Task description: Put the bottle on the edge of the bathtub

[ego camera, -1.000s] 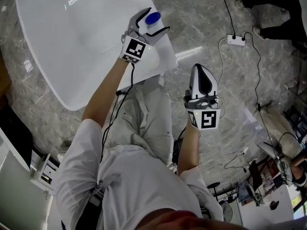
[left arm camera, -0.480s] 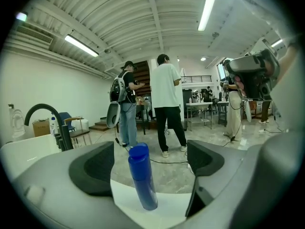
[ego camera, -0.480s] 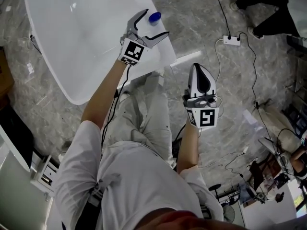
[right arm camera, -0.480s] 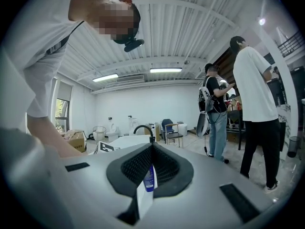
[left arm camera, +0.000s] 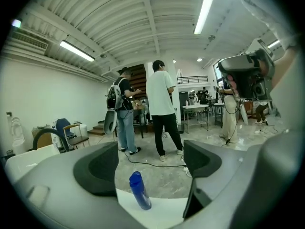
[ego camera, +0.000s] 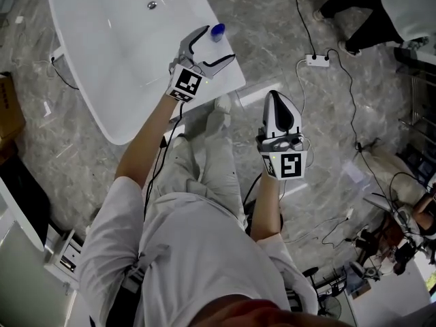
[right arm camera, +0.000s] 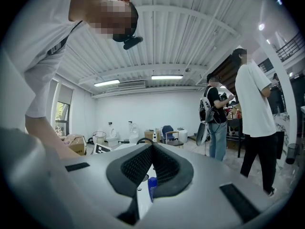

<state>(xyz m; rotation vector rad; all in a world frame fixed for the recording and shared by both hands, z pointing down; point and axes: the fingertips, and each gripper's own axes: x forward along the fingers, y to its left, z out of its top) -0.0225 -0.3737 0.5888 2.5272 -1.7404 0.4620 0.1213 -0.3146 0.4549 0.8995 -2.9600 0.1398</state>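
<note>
A bottle with a blue cap [ego camera: 217, 31] stands upright on the flat white edge of the bathtub [ego camera: 231, 80]. My left gripper [ego camera: 218, 44] sits just behind it. Its jaws are wide apart and closing slightly, and neither pad touches the bottle. In the left gripper view the blue bottle [left arm camera: 139, 191] stands free on the white edge [left arm camera: 164, 213], ahead of the left gripper [left arm camera: 152, 168]. My right gripper [ego camera: 281, 104] hangs shut over the floor, to the right of the tub, holding nothing. The right gripper view shows the right gripper [right arm camera: 151, 168] with jaws pressed together and a sliver of the bottle [right arm camera: 152, 185] behind them.
The tub's drain [ego camera: 152, 5] is at the far end of the basin. A power strip [ego camera: 317, 60] with cables lies on the marble floor to the right. A person's legs [ego camera: 354, 5] stand at top right. Two people [left arm camera: 159, 109] stand beyond the tub. A cardboard box [ego camera: 8, 104] is at left.
The left gripper has drawn back a little from the bottle, which stays standing on the tub edge. The right gripper has held still.
</note>
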